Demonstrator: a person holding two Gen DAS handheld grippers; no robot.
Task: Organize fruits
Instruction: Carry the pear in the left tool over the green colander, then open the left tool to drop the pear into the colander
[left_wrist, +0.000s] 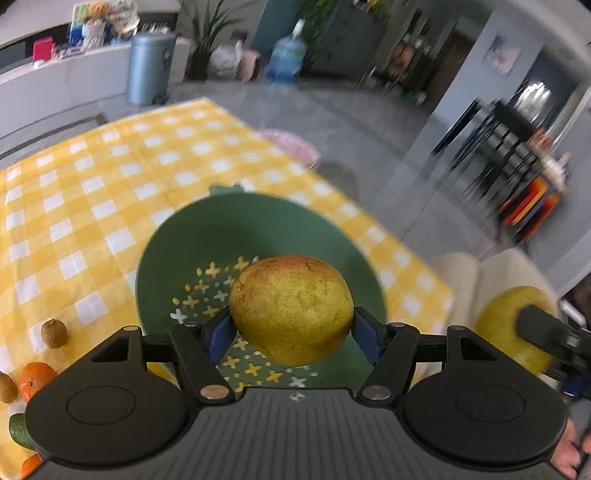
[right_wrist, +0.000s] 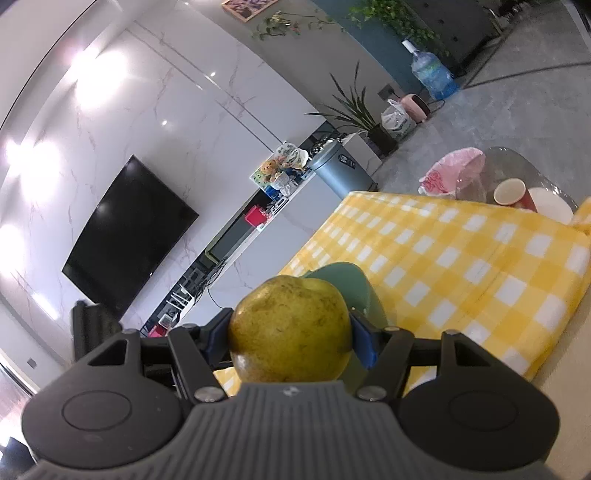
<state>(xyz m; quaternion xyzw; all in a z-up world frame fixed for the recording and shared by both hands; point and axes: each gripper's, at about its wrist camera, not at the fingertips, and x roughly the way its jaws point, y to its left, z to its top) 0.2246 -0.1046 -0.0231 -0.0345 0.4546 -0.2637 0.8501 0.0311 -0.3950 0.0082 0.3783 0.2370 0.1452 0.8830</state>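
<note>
From my remote station, the left gripper (left_wrist: 291, 325) shows matt black plastic arms, blue pads (left_wrist: 221, 332) and bright metal pivot pins, clamped on a pear (left_wrist: 291, 310) with dull, finely speckled skin. Below it, the green colander (left_wrist: 177, 243) looks like smooth, satin plastic, resting on a yellow checked tablecloth (left_wrist: 92, 192) of soft, creased cloth. My right gripper (right_wrist: 290, 332) squeezes a second pear (right_wrist: 290, 328), rougher and blotched. Behind it, the marble-look wall (right_wrist: 147, 103) gleams glossy, beside a television (right_wrist: 129, 236) with a dark, slightly sheened screen.
</note>
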